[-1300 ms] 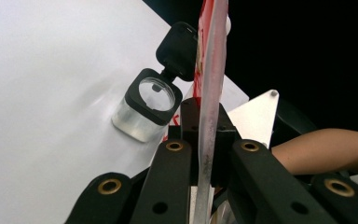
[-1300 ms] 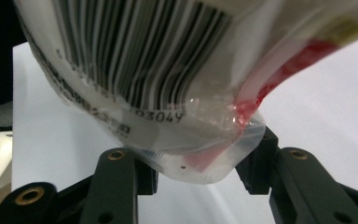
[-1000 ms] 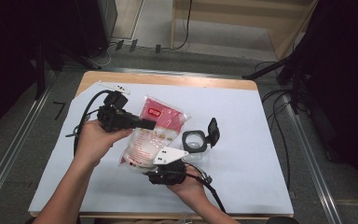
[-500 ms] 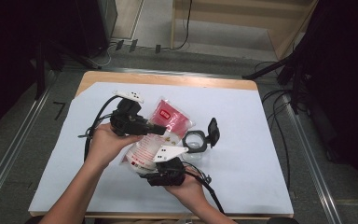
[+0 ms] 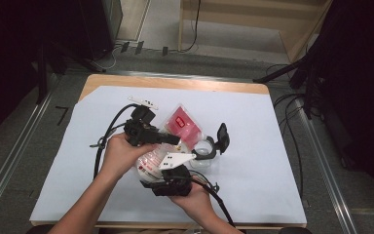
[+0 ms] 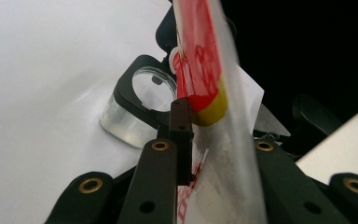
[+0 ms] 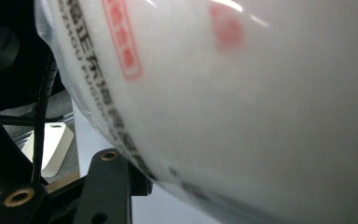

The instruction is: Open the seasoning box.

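Two grippers on one item: a clear plastic pouch of white powder with red print and a red label (image 5: pixel 177 131), held mid-table, slightly toward the near edge, over the white sheet covering the wooden table (image 5: pixel 282 161).

Left gripper (image 5: pixel 175 140): the pouch's upper, flat part sits between the jaws in the left gripper view (image 6: pixel 214 116). Jaws have just been opening a little; whether the pads press the film now, cannot tell. Left hand (image 5: pixel 121 155) wraps the gripper body; cable loops out toward the left edge.

Right gripper (image 5: pixel 168 168): under the pouch's powder-filled lower end, jaws part-way apart and clamped on it. Bag bulges over the jaws in the right gripper view (image 7: pixel 242 107). Right hand (image 5: pixel 195 195) comes in from the near edge.

Small clear round jar with a black hinged flip lid (image 5: pixel 209 146), lid standing open, just right of the pouch.

Open room: the sheet's left strip, far strip and whole right half are free.

Writing: red boxed stamp and a line of dark print along the bag, blurred, unreadable. Red label has white characters, too small to read.
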`<state>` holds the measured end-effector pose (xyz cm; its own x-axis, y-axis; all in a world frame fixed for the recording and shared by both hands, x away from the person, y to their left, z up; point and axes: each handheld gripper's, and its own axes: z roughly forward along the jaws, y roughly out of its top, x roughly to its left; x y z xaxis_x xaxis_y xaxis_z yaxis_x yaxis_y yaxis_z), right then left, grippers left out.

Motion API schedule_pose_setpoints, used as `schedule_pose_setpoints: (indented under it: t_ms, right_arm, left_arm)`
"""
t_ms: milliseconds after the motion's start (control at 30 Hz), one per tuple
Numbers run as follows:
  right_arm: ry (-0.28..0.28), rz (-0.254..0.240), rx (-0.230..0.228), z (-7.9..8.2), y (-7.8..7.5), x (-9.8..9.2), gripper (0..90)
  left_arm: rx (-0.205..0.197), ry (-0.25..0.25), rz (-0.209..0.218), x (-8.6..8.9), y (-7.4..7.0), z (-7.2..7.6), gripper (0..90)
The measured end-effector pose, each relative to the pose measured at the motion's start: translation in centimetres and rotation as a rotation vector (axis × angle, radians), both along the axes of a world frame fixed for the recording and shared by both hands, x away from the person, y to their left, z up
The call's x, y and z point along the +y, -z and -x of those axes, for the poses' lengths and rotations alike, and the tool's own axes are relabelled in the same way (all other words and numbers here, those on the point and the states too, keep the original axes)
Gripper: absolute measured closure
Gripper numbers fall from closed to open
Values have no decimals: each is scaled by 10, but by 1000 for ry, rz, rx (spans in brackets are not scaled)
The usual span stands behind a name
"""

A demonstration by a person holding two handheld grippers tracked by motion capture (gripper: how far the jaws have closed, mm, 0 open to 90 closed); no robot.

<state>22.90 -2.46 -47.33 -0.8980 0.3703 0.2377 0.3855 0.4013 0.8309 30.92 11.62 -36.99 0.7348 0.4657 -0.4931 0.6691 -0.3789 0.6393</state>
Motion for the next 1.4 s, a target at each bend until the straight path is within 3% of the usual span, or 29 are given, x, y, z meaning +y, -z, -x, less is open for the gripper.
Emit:
schedule_pose_setpoints:
  t_ms: [200,433,567,767,867,1067,1233,1400]
  right_arm:
    - [30,-7,22,2,0,1,504]
    - [47,-19,54,1,1,-2,546]
    - [51,-51,95,0,3,-3,549]
    - [70,-85,143,-3,7,-8,549]
    - [75,-85,139,-4,7,-9,549]
    - [79,-69,102,-2,5,-8,547]
    - [82,-36,75,-1,4,-6,539]
    - [89,-12,39,3,2,-3,524]
  left_arm:
    - [-4,-15,-30,-9,-1,3,817]
    - [18,-10,-9,-10,3,1,780]
    - [28,-23,2,-10,2,0,733]
    - [32,-38,-16,-5,-2,0,702]
    - [35,-40,-13,-2,-4,0,704]
    - [20,-47,-27,-3,-5,2,853]
    - [27,-37,-36,-8,-4,3,865]
    - [59,-63,6,-10,-2,4,858]
